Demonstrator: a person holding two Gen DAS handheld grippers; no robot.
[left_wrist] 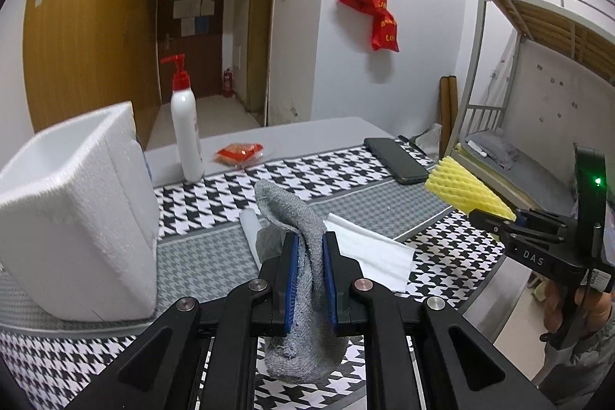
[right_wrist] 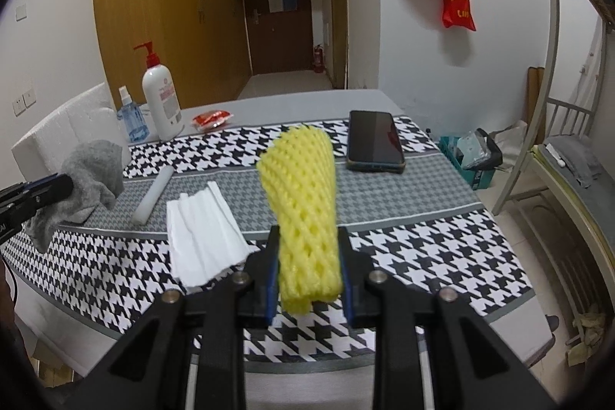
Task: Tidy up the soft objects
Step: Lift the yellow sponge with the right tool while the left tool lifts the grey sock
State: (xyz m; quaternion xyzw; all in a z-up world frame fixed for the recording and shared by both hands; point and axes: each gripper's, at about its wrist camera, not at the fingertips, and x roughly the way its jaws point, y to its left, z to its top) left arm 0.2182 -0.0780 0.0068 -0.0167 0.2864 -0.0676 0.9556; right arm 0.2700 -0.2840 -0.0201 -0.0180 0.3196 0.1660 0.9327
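Observation:
My left gripper (left_wrist: 309,244) is shut on a grey sock (left_wrist: 303,248) and holds it above the houndstooth cloth; the sock also shows in the right wrist view (right_wrist: 90,179). My right gripper (right_wrist: 307,241) is shut on a yellow foam net sleeve (right_wrist: 301,206), held above the table; it shows at the right of the left wrist view (left_wrist: 465,193). A white foam box (left_wrist: 73,218) stands open at the left, close to the left gripper. A folded white tissue (right_wrist: 203,237) and a white foam stick (right_wrist: 152,195) lie on the cloth between the grippers.
A white pump bottle (right_wrist: 161,98) and a blue spray bottle (right_wrist: 130,120) stand at the back left. A red snack packet (right_wrist: 211,119) lies behind them. A black phone (right_wrist: 374,141) lies at the back right. A bunk bed (left_wrist: 538,64) stands beyond the table's right edge.

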